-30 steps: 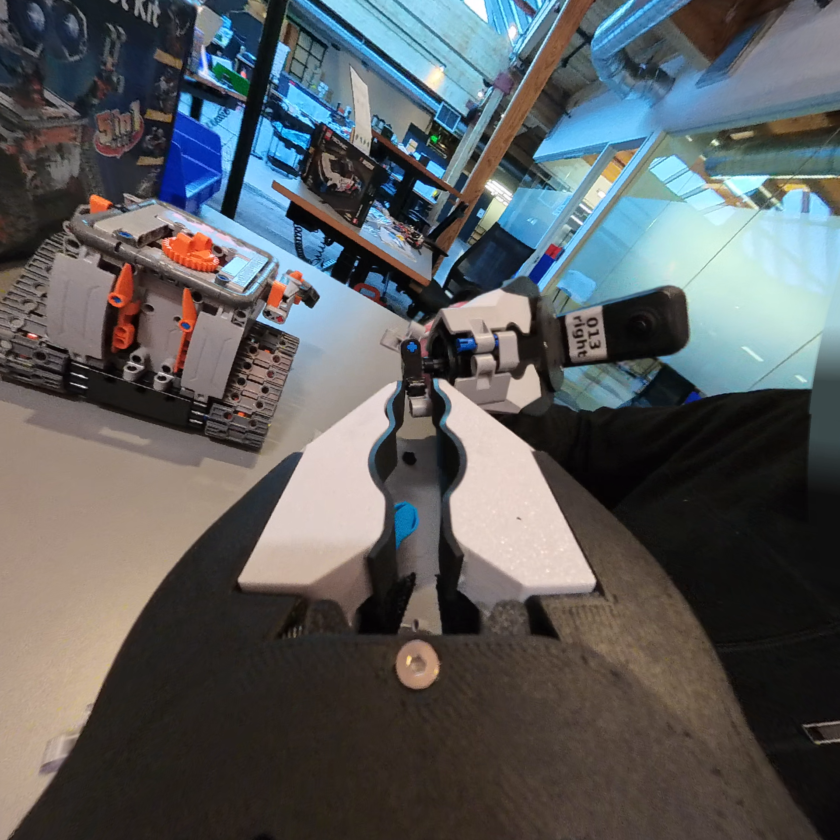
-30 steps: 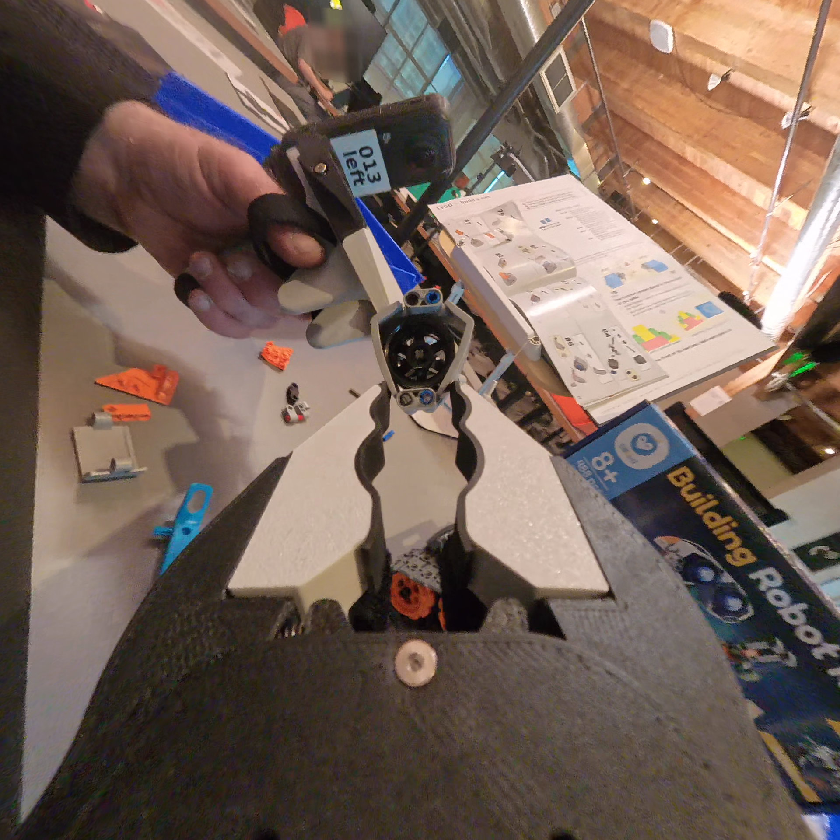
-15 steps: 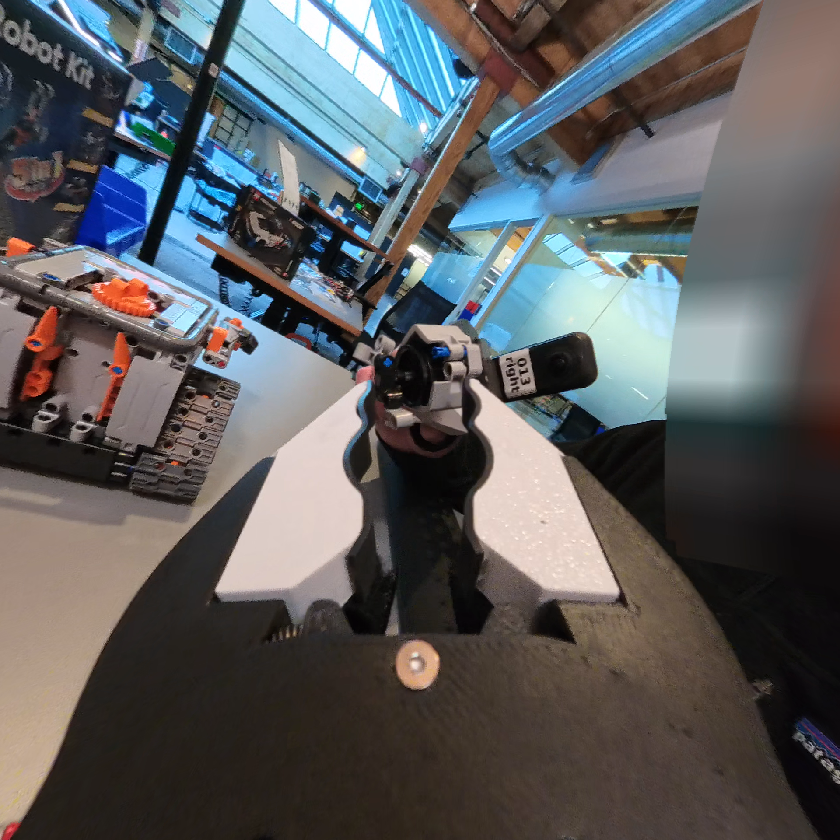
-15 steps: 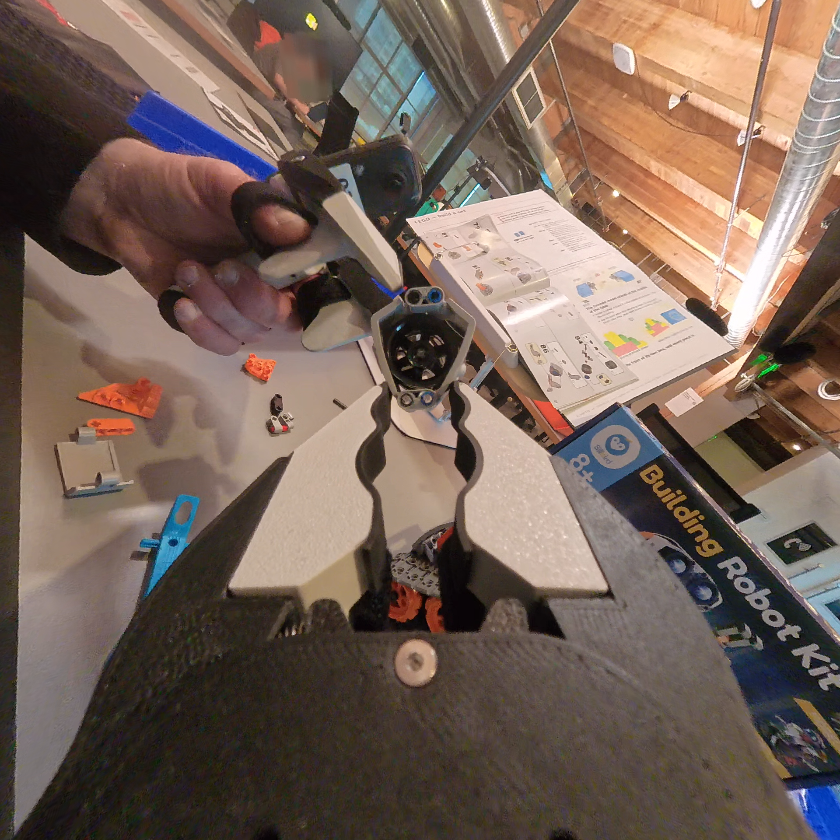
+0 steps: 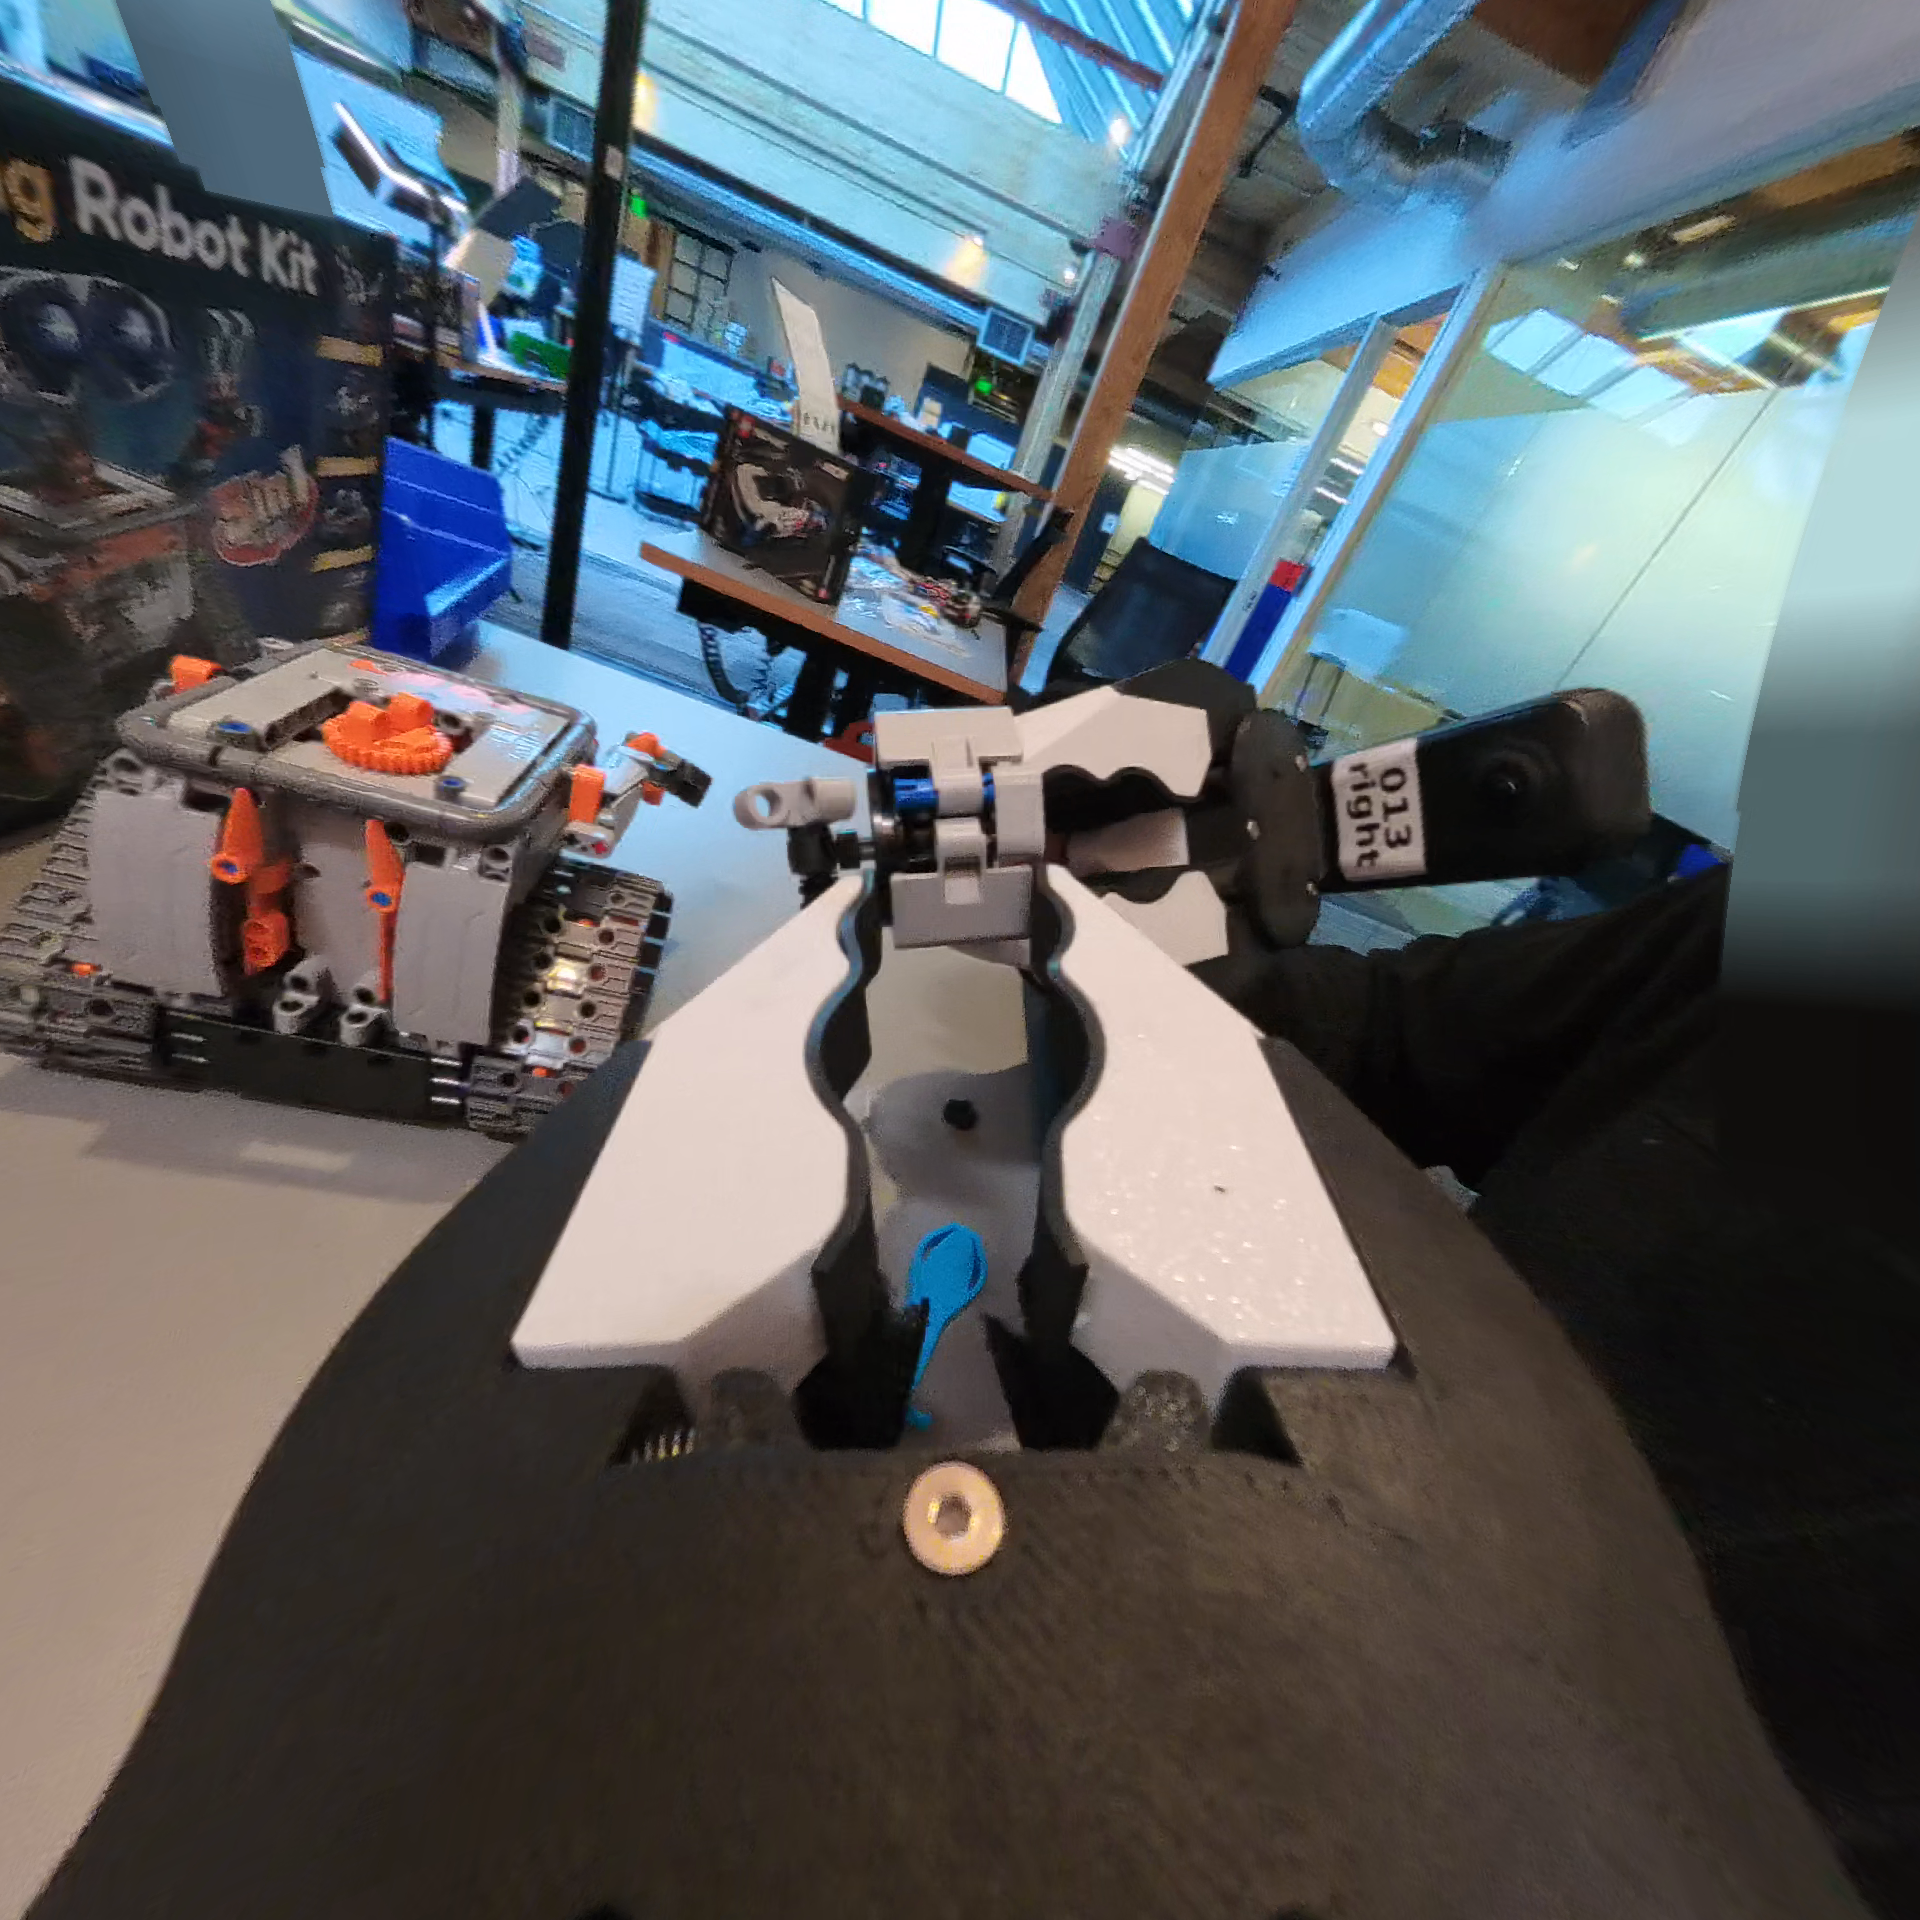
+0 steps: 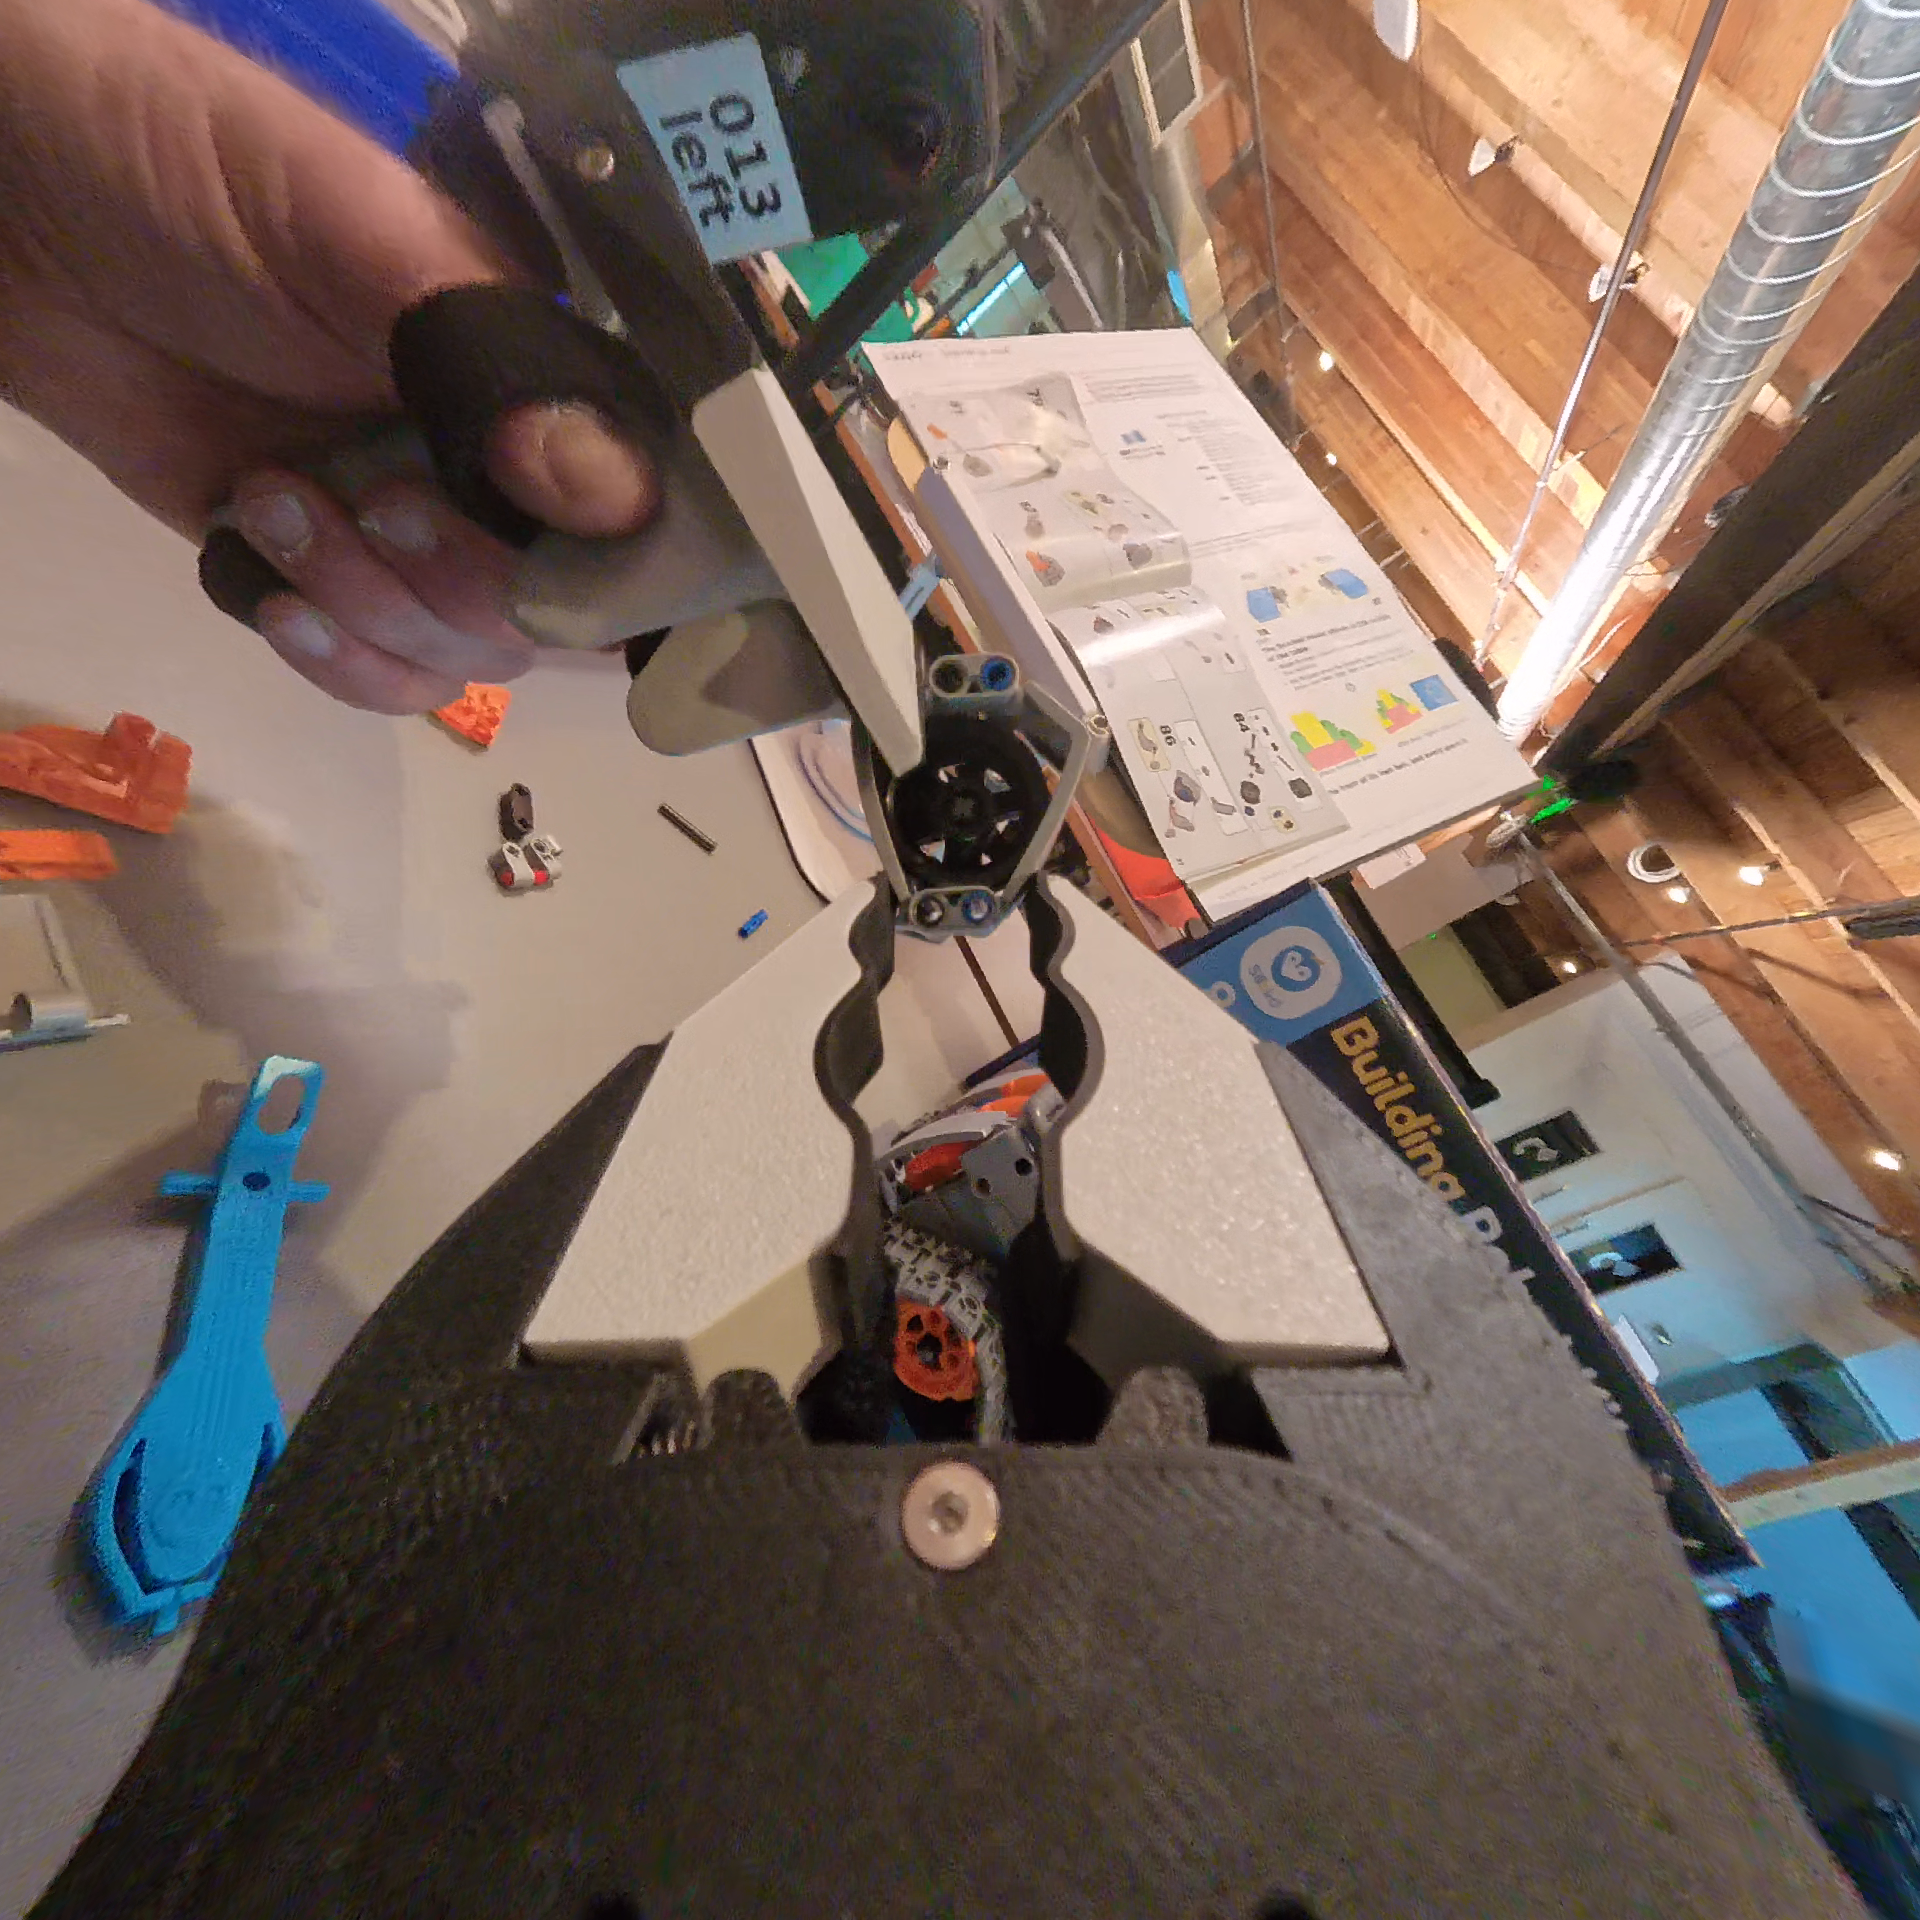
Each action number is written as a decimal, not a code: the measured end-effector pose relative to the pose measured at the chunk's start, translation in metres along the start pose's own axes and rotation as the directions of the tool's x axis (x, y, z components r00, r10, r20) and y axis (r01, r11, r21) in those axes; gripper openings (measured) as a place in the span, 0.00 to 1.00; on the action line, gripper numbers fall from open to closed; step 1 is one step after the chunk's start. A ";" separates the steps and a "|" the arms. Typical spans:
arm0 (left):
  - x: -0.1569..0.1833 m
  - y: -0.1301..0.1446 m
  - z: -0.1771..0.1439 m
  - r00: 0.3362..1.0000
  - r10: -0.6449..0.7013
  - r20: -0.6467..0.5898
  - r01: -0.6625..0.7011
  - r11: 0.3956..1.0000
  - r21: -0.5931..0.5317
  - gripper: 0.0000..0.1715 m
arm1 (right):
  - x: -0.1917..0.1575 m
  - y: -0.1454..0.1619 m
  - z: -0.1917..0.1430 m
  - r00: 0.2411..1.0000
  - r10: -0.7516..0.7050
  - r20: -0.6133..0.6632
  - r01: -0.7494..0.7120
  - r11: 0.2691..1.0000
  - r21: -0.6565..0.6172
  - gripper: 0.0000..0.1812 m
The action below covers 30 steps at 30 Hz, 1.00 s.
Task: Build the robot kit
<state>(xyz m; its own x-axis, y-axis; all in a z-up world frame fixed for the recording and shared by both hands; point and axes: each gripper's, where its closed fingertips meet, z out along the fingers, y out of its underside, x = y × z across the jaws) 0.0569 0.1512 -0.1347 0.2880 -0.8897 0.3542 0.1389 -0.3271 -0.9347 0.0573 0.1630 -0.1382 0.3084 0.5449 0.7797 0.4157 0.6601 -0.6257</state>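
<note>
A small grey wheel assembly [image 5: 940,821] with a black hub and blue pins is held in the air between both grippers. My left gripper [image 5: 951,894] is shut on its lower grey block. A grey connector [image 5: 790,805] sticks out to its left. The right gripper [image 5: 1049,800] grips it from the right. In the right wrist view my right gripper [image 6: 961,914] is shut on the bottom of the assembly [image 6: 961,805]. The left gripper [image 6: 987,727], held by a hand [image 6: 260,364], clamps it from above.
A grey and orange tracked robot model [image 5: 332,883] stands on the grey table [image 5: 156,1299] to the left, before a dark kit box [image 5: 177,416]. An open instruction booklet [image 6: 1174,603], a blue tool [image 6: 208,1351], orange parts [image 6: 94,769] and small loose pieces [image 6: 525,862] lie around. The tips of both grippers are at nearly the same place.
My left gripper, nearly shut on a small part a second ago, has widened and closed on the assembly's grey block. The two grippers have come closer together; the right keeps its hold.
</note>
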 end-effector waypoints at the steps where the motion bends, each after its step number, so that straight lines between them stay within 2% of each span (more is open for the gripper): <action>1: -0.001 0.000 0.000 1.000 0.011 0.011 -0.011 1.000 0.001 0.15 | 0.000 0.001 0.000 1.000 -0.013 -0.009 0.013 1.000 -0.013 0.13; 7: 0.004 -0.004 0.000 0.999 0.043 -0.012 -0.043 0.999 0.015 0.15 | 0.002 -0.004 -0.001 0.999 0.054 0.006 -0.054 0.998 0.014 0.13; 11: 0.004 -0.006 0.001 0.997 0.074 -0.003 -0.073 0.997 0.023 0.15 | 0.005 -0.004 -0.001 1.000 0.027 -0.013 -0.027 1.000 0.004 0.13; 15: 0.002 -0.010 0.000 0.993 0.115 -0.004 -0.115 0.993 0.032 0.14 | 0.005 -0.009 -0.003 0.998 0.059 0.033 -0.060 0.997 0.038 0.18; 17: 0.007 -0.015 -0.004 0.984 0.175 -0.029 -0.173 0.984 0.044 0.14 | 0.007 -0.015 -0.008 0.988 0.132 0.083 -0.139 0.986 0.090 0.20; 20: 0.017 -0.015 -0.004 0.968 0.240 -0.072 -0.240 0.971 0.020 0.14 | 0.015 -0.024 -0.014 0.911 0.342 0.231 -0.381 0.912 0.154 0.23; 22: 0.025 -0.013 -0.002 0.951 0.290 -0.108 -0.292 0.957 0.006 0.14 | 0.019 -0.027 -0.015 0.818 0.464 0.340 -0.534 0.832 0.148 0.24; 24: 0.027 -0.008 -0.001 0.920 0.375 -0.116 -0.380 0.925 -0.026 0.14 | 0.014 -0.031 -0.016 0.711 0.525 0.467 -0.637 0.762 0.113 0.25; 26: 0.034 -0.007 0.000 0.895 0.420 -0.154 -0.428 0.904 -0.022 0.14 | 0.003 -0.035 -0.019 0.631 0.531 0.566 -0.679 0.731 0.072 0.23; 27: 0.037 -0.006 0.000 0.882 0.440 -0.167 -0.450 0.893 -0.028 0.14 | 0.000 -0.037 -0.021 0.615 0.520 0.593 -0.683 0.727 0.070 0.19; 28: 0.038 -0.007 0.000 0.872 0.459 -0.171 -0.470 0.882 -0.030 0.14 | 0.000 -0.038 -0.022 0.629 0.502 0.594 -0.672 0.735 0.090 0.14; 30: 0.040 -0.007 0.001 0.855 0.484 -0.185 -0.498 0.866 -0.039 0.14 | 0.002 -0.042 -0.026 0.652 0.476 0.590 -0.651 0.750 0.115 0.14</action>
<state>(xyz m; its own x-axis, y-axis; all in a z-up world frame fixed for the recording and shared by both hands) 0.0684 0.1184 -0.1142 0.1382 -0.9783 -0.1546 -0.0600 0.1475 -0.9872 0.0629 0.1229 -0.1104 -0.1056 0.9746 0.1973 0.0124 0.1997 -0.9798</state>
